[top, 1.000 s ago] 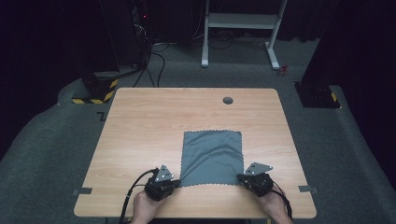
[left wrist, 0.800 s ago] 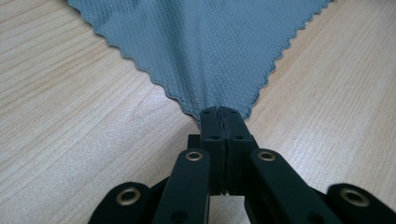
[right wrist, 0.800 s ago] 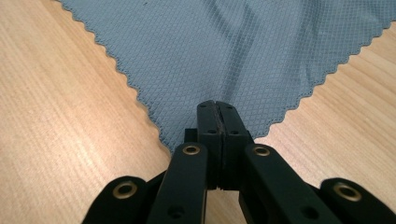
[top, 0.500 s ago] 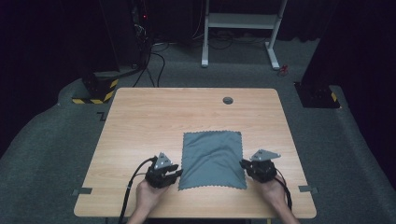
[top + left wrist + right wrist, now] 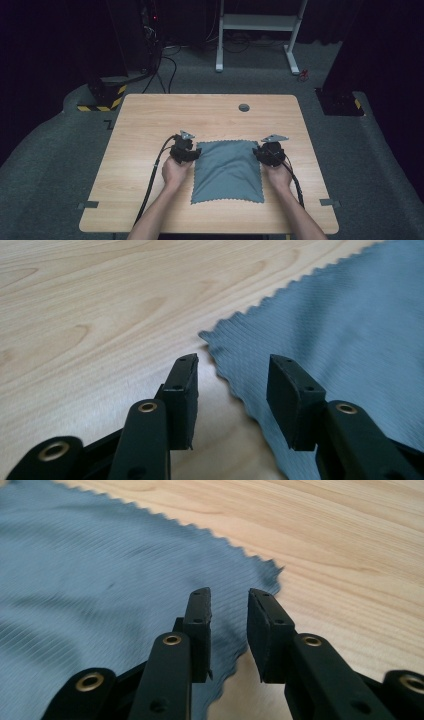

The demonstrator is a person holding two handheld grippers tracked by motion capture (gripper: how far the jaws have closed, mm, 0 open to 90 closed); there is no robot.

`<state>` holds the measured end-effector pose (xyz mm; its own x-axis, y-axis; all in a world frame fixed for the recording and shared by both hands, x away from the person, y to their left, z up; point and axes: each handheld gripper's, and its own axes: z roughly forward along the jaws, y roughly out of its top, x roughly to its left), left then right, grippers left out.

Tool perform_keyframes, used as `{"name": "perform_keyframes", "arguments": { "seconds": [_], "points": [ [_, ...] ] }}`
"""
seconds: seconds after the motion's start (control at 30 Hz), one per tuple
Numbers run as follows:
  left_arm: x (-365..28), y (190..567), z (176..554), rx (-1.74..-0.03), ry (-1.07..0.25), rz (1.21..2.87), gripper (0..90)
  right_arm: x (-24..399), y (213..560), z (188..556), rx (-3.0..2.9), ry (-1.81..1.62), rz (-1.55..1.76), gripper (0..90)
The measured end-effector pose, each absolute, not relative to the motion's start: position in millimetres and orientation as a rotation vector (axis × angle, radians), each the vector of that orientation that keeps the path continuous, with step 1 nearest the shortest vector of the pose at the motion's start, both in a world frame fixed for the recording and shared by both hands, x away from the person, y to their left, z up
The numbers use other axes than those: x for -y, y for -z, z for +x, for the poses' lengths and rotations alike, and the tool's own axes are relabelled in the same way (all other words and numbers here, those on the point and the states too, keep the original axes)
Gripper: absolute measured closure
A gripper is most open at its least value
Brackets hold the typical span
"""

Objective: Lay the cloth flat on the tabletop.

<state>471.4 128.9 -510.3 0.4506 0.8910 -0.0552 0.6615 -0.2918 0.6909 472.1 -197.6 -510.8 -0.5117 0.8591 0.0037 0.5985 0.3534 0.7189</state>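
A grey-blue cloth with zigzag edges lies flat on the wooden table. My left gripper is at the cloth's far left corner and my right gripper at its far right corner. In the left gripper view the left gripper is open, its jaws have just been opening, and the cloth corner lies on the table just ahead of the gap, untouched. The right gripper is open by a narrow gap, also just opening, and hovers over the cloth near its corner with nothing pinched.
A small round grommet sits near the table's far edge. Grey tape strips mark the near corners. Bare wood lies outside each cloth corner. A white frame stands on the floor beyond.
Both hands have moved away from me along the cloth's sides, from its near corners to its far corners. The cloth has stayed in place.
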Motion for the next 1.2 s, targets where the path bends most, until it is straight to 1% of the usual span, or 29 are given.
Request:
{"name": "perform_keyframes", "arguments": {
  "seconds": [0.1,0.13,0.23,0.3,0.37,0.43,0.5,0.53,0.87,1.03,1.07,1.1,1.13,1.2],
  "points": [
    [-124.8,513.0,478.3,-1.313,-0.460,2.059,56.1,197.5,514.1,480.3,-2.231,-0.962,1.331,66.0],
    [-122.9,513.8,479.0,-1.313,-0.476,2.057,56.2,197.5,515.6,481.8,-2.235,-0.961,1.332,65.8],
    [-118.2,513.2,481.2,-1.298,-0.500,2.082,60.6,196.0,517.8,482.8,-2.225,-0.943,1.327,66.2],
    [-116.6,512.7,481.7,-1.276,-0.485,2.095,67.3,195.1,517.9,483.4,-2.220,-0.933,1.323,71.5],
    [-114.5,512.0,481.7,-1.246,-0.463,2.114,77.1,195.3,516.7,486.3,-2.231,-0.928,1.332,79.8],
    [-113.2,512.2,481.2,-1.223,-0.449,2.120,86.1,193.7,513.9,490.6,-2.258,-0.904,1.343,85.6],
    [-113.6,512.2,481.7,-1.220,-0.439,2.120,88.8,191.3,513.6,491.5,-2.267,-0.890,1.322,88.1],
    [-114.6,512.3,482.4,-1.228,-0.426,2.111,89.2,190.8,513.6,491.3,-2.266,-0.887,1.315,88.8],
    [-118.5,510.5,489.1,-1.229,-0.546,2.038,89.8,189.2,508.9,491.4,-2.204,-0.883,1.269,89.7],
    [-110.0,516.3,496.2,-1.231,-0.593,2.101,89.5,189.2,517.5,497.3,-2.185,-0.863,1.305,89.6],
    [-109.7,515.8,497.0,-1.236,-0.586,2.103,89.0,188.5,518.0,497.4,-2.180,-0.866,1.310,89.3],
    [-110.6,515.3,497.2,-1.252,-0.585,2.095,87.2,188.9,518.2,497.8,-2.180,-0.868,1.304,87.4],
    [-111.9,515.2,496.7,-1.270,-0.583,2.079,80.7,189.8,518.1,498.0,-2.178,-0.865,1.301,83.9],
    [-116.3,513.6,490.7,-1.272,-0.585,2.047,71.7,193.5,517.2,497.8,-2.170,-0.863,1.329,77.8]
  ]
}}
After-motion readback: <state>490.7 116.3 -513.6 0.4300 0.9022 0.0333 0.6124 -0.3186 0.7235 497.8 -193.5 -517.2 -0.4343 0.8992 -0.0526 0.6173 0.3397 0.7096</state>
